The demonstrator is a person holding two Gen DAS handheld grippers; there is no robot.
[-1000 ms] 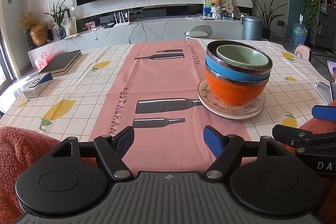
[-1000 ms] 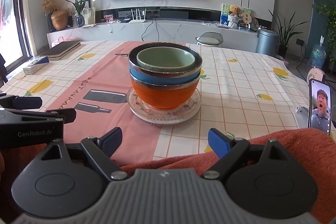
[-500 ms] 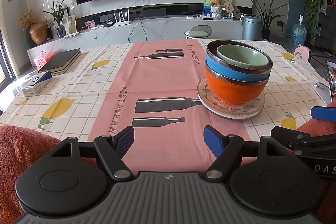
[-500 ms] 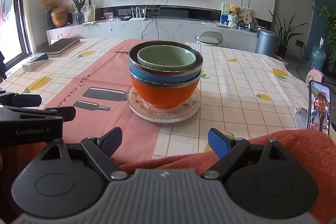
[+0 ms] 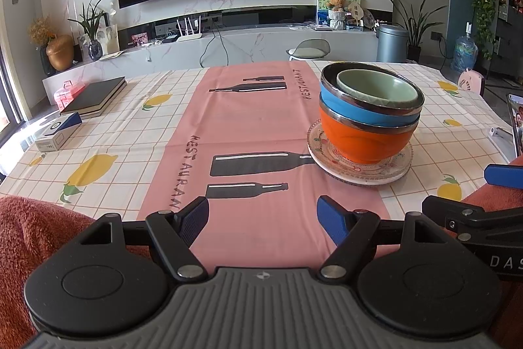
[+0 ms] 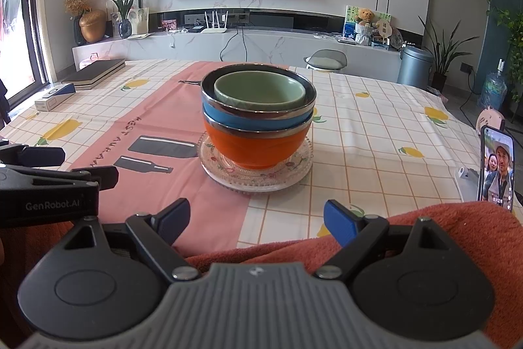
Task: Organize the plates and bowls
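A stack of three bowls stands on a patterned glass plate (image 5: 359,172) (image 6: 255,182) on the table: an orange bowl (image 5: 362,139) (image 6: 255,149) at the bottom, a blue bowl (image 5: 356,112) (image 6: 228,118) in it, and a green bowl (image 5: 376,87) (image 6: 258,90) on top. My left gripper (image 5: 263,218) is open and empty, near the table's front edge, left of the stack. My right gripper (image 6: 256,221) is open and empty, in front of the stack. Each gripper shows at the side of the other's view.
A pink runner and a lemon-print cloth (image 5: 108,133) cover the table. A black book (image 5: 93,95) and a blue-white box (image 5: 59,131) lie at the far left. A phone (image 6: 497,167) stands at the right edge. A red towel (image 6: 441,218) lies along the near edge.
Both views have shifted slightly; the bowls and plate have not moved, and both grippers stay open.
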